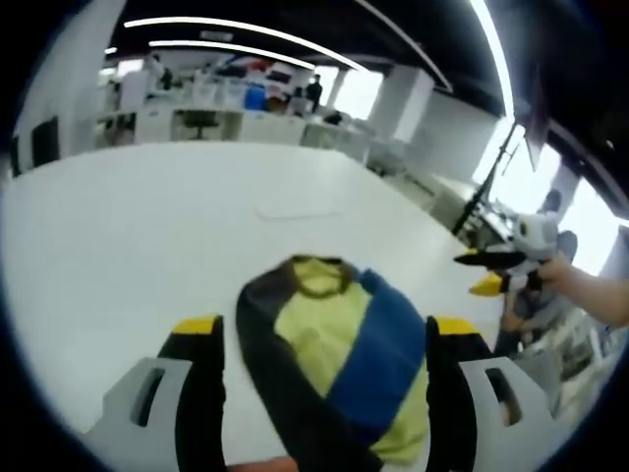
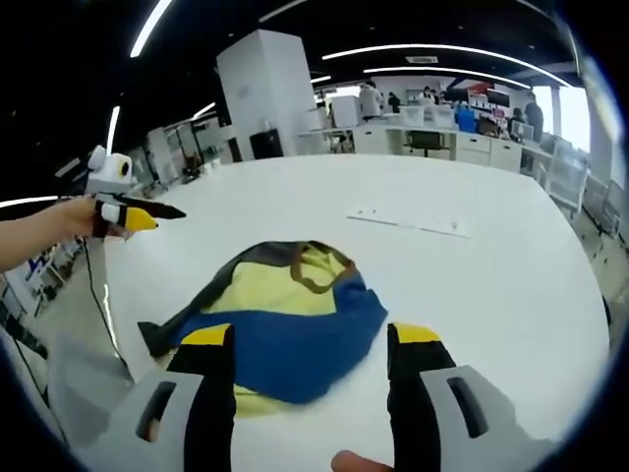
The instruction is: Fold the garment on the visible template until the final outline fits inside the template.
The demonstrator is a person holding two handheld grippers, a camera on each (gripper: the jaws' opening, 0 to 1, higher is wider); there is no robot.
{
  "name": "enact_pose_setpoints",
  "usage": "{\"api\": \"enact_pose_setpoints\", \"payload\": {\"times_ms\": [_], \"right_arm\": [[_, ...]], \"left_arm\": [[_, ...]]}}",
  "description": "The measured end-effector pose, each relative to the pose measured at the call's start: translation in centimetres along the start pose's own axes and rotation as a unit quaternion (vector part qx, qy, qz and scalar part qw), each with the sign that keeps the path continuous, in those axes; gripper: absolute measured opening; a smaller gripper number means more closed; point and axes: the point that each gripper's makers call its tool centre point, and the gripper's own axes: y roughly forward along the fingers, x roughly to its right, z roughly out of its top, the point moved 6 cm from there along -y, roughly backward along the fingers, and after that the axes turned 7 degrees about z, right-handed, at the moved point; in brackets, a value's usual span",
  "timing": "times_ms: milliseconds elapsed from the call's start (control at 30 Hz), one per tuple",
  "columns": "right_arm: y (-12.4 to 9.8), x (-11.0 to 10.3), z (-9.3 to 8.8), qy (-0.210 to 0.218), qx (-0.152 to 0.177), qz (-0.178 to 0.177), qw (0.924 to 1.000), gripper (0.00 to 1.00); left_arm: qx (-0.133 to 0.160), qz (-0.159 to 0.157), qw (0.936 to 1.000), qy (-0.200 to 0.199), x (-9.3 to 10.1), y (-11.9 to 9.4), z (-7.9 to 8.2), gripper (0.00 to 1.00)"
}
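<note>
A crumpled garment of yellow, blue and black cloth with a brown neckband (image 1: 334,364) (image 2: 280,320) lies bunched on the broad white tabletop (image 1: 147,236) (image 2: 472,285), near its front edge. The left gripper (image 1: 324,344), with black, yellow-tipped jaws, hangs over it with the jaws spread wide to either side of the cloth, gripping nothing; it also appears in the right gripper view, held up in a hand (image 2: 74,218) at the left (image 2: 147,211). The right gripper (image 2: 310,354) likewise holds its jaws wide above the garment's near edge, and appears raised off the tabletop's far side in the left gripper view (image 1: 486,270).
</note>
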Motion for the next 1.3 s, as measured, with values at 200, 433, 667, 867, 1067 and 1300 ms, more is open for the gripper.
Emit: {"api": "enact_pose_setpoints", "payload": {"times_ms": [200, 433, 667, 867, 1067, 1300], "right_arm": [[0.9, 0.8, 0.6, -0.001, 0.000, 0.003, 1.0000, 0.62], [2.3, 2.0, 1.0, -0.026, -0.021, 0.003, 0.9994, 0.62], [3.5, 2.8, 1.8, -0.018, -0.013, 0.011, 0.9997, 0.62], [4.5, 3.0, 2.3, -0.024, -0.016, 0.017, 0.9994, 0.62], [5.6, 3.5, 2.5, -0.021, -0.016, 0.022, 0.9994, 0.62], [7.1, 4.5, 2.3, -0.019, -0.026, 0.028, 0.9991, 0.62]], "left_arm": [[-0.008, -0.005, 0.9999, 0.009, -0.4, 1.5, 0.5, 0.80], [-0.021, -0.011, 0.9995, 0.018, -1.1, 3.7, 0.9, 0.80], [-0.031, -0.019, 0.9991, 0.023, -1.6, 5.4, 1.2, 0.80], [-0.042, -0.024, 0.9985, 0.027, -1.9, 6.6, 1.0, 0.80], [-0.050, -0.026, 0.9979, 0.030, -2.4, 7.7, 1.1, 0.80], [-0.059, -0.033, 0.9971, 0.035, -2.4, 9.7, 1.3, 0.80]]}}
